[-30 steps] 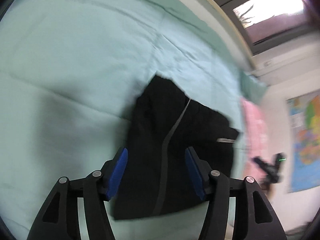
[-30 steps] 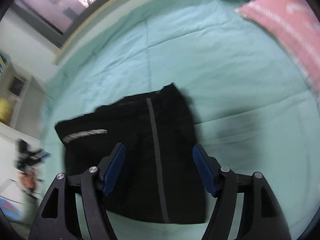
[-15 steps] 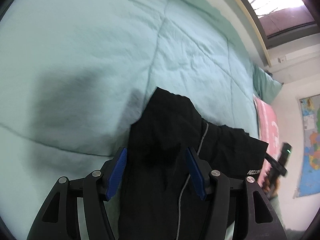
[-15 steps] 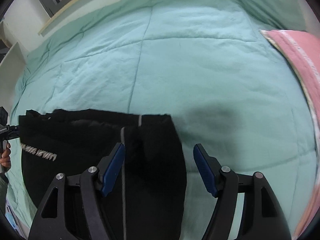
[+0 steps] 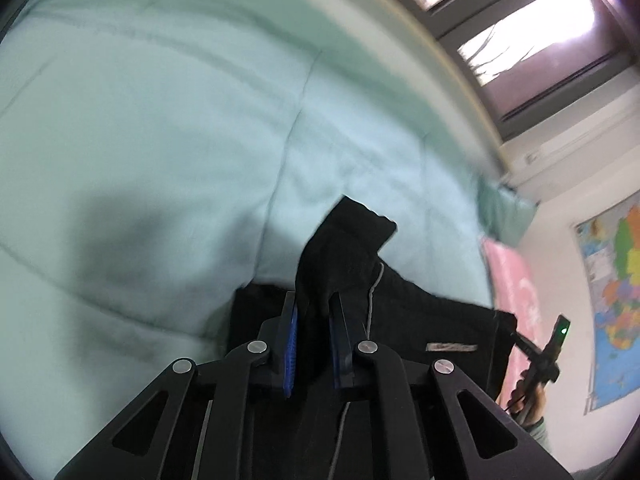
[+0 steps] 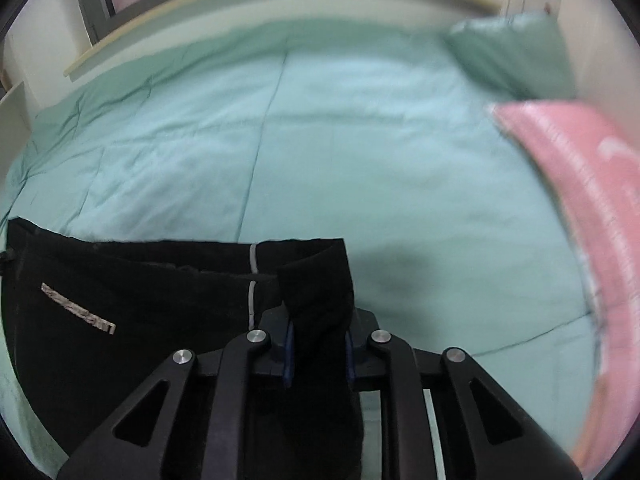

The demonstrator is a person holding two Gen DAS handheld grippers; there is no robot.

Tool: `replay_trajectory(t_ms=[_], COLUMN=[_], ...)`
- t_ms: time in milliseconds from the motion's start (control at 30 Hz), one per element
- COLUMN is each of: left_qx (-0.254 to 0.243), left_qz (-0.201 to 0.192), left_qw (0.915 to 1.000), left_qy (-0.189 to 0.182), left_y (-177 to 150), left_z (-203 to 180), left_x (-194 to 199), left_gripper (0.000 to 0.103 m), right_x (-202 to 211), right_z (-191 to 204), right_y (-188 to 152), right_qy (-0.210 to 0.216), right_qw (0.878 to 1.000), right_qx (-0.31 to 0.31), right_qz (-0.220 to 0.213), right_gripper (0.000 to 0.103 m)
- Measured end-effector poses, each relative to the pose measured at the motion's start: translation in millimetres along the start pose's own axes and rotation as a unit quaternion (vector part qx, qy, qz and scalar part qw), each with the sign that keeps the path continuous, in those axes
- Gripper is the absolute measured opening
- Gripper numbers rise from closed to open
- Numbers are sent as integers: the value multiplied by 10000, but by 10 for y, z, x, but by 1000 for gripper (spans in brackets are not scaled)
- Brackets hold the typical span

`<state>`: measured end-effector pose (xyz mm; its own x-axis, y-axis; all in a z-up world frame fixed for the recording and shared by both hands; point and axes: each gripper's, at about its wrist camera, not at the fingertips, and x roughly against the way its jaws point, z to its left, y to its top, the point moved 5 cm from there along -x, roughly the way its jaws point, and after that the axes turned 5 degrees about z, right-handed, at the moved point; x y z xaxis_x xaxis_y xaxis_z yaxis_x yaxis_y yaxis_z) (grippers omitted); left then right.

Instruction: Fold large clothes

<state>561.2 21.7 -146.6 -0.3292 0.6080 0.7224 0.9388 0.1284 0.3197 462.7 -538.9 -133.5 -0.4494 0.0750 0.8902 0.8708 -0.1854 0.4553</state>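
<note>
A: status? half a sec ago both grippers were wide open over the black garment [image 6: 132, 300], nothing held

B: both clamped now. left gripper [image 5: 314, 334] has its blue pads [image 5: 290, 344] squeezed onto a bunched corner of the cloth, the corner sticks up past the tips. right gripper [image 6: 318, 346] same, jaws nearly closed with a thick wad of fabric between them

A: where's the garment sitting

B: on the green quilt [image 6: 320, 140], near edge of the bed. looks already folded at least once, grey stripe [image 6: 252, 280] and logo [image 6: 78, 314] facing up. gripped end lifting, rest flat

A: so grasp done, next is the fold-over

B: my read, yes. carry both corners across to the far edge and lay down. risk: grips uneven, thick wad may slip or drag the lower layer

A: anything in the way

B: pink blanket [image 6: 580, 200] and a pillow [image 6: 512, 56] off to the right, well apart
</note>
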Motion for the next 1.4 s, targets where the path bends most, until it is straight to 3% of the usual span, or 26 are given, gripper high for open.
replay_trajectory(t_ms=[100,200,333,400,500,633,767,833,900,1000,1133,1267,1400], left_qx=[-182,-66,476,737,954,827,795,661,414,157,-525,-1190,-1956], left_qz=[-256,-215,339,717,824,959,759,567,362,335,554,789,1056], left_qw=[9994,9985,9937,9896,9876,9890,9932,9945,9949,9964,9951,9886,9730], left_qy=[150,505,957,1005,931,760,385,585,844,760,633,475,625], left_y=[263,426,351,211,152,237,249,228,138,-108,-646,-1213,-1658], left_z=[-179,-87,353,592,729,682,576,528,392,81,-516,-1178,-1540], left_x=[40,-208,-764,-1048,-1165,-957,-392,-87,177,348,248,-168,-597], left_gripper=[13,13,13,14,18,25,30,36,37,38,38,38,38], right_x=[129,-102,-913,-1276,-1508,-1287,-702,-371,-99,274,459,412,241], right_z=[78,148,96,19,-43,-149,-233,-235,-166,96,679,1308,1639], right_y=[295,495,372,176,-6,47,48,-12,-103,-291,-667,-1013,-1165], right_qy=[-274,-573,-592,-393,-249,-68,166,279,347,574,993,972,919], right_qw=[9992,9980,9965,9935,9905,9898,9920,9928,9931,9928,9915,9935,9932], right_qx=[148,147,-158,-349,-611,-917,-1092,-1112,-1099,-1048,-796,-182,83], right_qz=[-266,-239,560,1015,1209,1091,604,350,218,80,272,565,705], right_gripper=[20,20,20,22,23,26,32,35,51,52,52,52,52])
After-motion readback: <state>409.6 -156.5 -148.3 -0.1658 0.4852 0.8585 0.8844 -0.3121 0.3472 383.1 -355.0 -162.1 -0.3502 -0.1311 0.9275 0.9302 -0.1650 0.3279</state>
